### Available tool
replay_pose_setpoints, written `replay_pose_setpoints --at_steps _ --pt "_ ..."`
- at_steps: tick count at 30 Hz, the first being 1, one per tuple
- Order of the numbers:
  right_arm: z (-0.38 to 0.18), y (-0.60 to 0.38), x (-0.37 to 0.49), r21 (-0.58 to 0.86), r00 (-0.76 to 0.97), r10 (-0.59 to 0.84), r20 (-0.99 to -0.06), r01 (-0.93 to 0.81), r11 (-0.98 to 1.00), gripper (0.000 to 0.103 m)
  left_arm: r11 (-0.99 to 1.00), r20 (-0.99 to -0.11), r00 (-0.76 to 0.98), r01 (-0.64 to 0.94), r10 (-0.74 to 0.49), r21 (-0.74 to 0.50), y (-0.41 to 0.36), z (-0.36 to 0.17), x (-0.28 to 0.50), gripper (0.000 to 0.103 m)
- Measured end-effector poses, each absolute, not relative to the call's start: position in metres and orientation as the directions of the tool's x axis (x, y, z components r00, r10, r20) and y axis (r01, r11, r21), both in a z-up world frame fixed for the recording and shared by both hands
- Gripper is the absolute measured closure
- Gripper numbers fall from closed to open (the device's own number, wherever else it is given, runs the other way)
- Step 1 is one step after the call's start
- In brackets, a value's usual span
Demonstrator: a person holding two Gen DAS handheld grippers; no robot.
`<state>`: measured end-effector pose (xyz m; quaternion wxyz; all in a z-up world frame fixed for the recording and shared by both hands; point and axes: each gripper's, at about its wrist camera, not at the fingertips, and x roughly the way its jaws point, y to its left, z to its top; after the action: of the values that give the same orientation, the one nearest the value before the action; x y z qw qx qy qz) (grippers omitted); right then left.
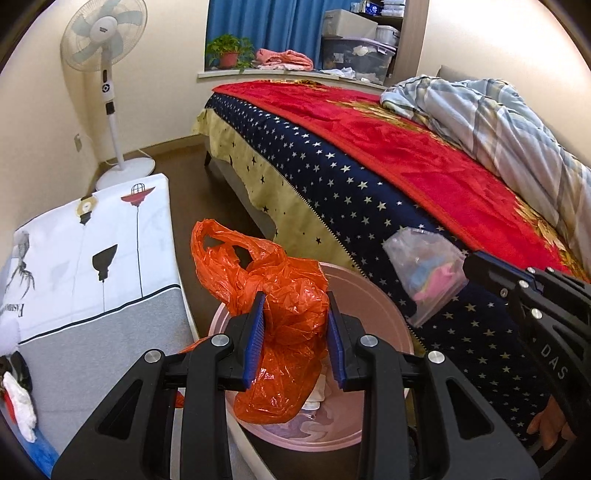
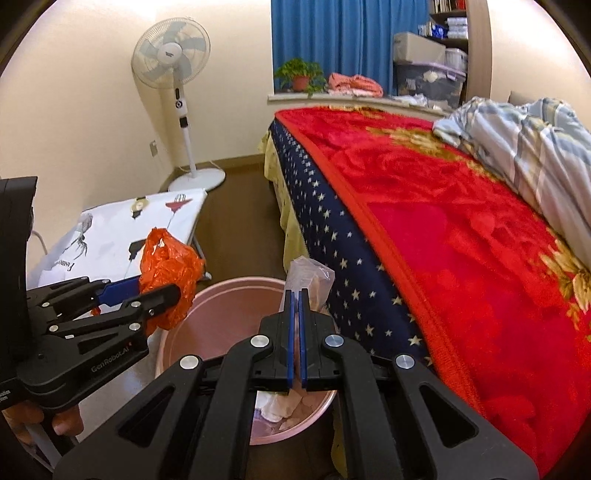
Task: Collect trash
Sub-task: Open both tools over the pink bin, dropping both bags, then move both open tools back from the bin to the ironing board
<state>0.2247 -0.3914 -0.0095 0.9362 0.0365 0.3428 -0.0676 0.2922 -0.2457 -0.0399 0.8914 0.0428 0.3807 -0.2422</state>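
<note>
Nearest, the left gripper [image 1: 295, 339] is clamped on a crumpled orange plastic bag [image 1: 284, 306], held just above the near-left rim of a pink bin [image 1: 391, 325] that stands on the dark floor [image 1: 177, 158]. The right gripper [image 2: 295, 325], jaws pressed together, pinches a clear plastic bag [image 2: 312, 277] with pink and blue scraps inside; that bag hangs over the bin's far-right rim, close against the bed's side. Inside the bin lie white and pale wrappings. Left of the bin, a white printed cover [image 1: 110, 236] lies over a box-like piece of furniture whose near corner almost touches the bin wall. Right of the bin, the bed [image 1: 369, 206] runs from near to far: navy star-print sheet on the edge, red blanket [image 2: 443, 221] on top, a striped quilt [image 1: 498, 110] bunched at the far right. Between cover and bed a narrow strip of bare floor leads to the far wall. There, a white pedestal fan [image 1: 107, 74] stands in the left corner. Beyond the bed's foot, a sill carries a potted plant [image 1: 229, 51] and folded pink cloth, blue curtain [image 1: 273, 26] behind, storage boxes to the right.
</note>
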Motion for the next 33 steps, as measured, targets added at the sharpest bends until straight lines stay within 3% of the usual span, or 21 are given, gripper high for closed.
replay_pose_setpoints --at_steps 3,5,7,10,16,19,21,23,26,33 --pt "-0.015 -0.391 0.23 0.021 0.745 -0.099 -0.66 0.15 0.988 0.096 0.882 -0.709 0.586 0.458 -0.392 -0.109 -0.247 -0.045 0.296 0.073" --pt "-0.017 -0.393 0.233 0.019 0.725 -0.108 -0.68 0.164 0.986 0.087 0.881 -0.711 0.584 0.46 -0.393 -0.109 -0.248 -0.045 0.296 0.073" --pt "-0.018 -0.396 0.232 0.026 0.719 -0.113 -0.686 0.18 0.983 0.071 0.88 -0.709 0.585 0.463 -0.394 -0.107 -0.247 -0.045 0.296 0.073" --pt "-0.013 -0.398 0.226 0.02 0.731 -0.136 -0.669 0.201 0.979 0.062 0.874 -0.707 0.577 0.469 -0.41 -0.125 -0.247 -0.046 0.297 0.072" --pt "-0.011 -0.403 0.222 -0.002 0.728 -0.17 -0.664 0.226 0.974 0.058 0.862 -0.707 0.561 0.488 -0.431 -0.137 -0.253 -0.049 0.296 0.07" --pt "-0.01 -0.403 0.22 -0.017 0.732 -0.179 -0.658 0.222 0.975 0.058 0.876 -0.699 0.584 0.464 -0.413 -0.13 -0.255 -0.051 0.297 0.052" --pt "-0.01 -0.403 0.219 -0.026 0.733 -0.182 -0.655 0.219 0.975 0.058 0.894 -0.686 0.614 0.431 -0.389 -0.121 -0.254 -0.049 0.297 0.019" --pt "-0.01 -0.402 0.219 -0.029 0.732 -0.182 -0.656 0.216 0.976 0.058 0.913 -0.67 0.647 0.392 -0.363 -0.117 -0.251 -0.045 0.297 0.01" --pt "-0.009 -0.402 0.218 -0.037 0.733 -0.189 -0.653 0.218 0.975 0.055 0.925 -0.675 0.658 0.365 -0.335 -0.104 -0.247 -0.042 0.301 0.009" --pt "-0.004 -0.397 0.217 -0.051 0.739 -0.193 -0.646 0.211 0.976 0.035 0.944 -0.687 0.664 0.315 -0.294 -0.099 -0.23 -0.038 0.302 0.009"
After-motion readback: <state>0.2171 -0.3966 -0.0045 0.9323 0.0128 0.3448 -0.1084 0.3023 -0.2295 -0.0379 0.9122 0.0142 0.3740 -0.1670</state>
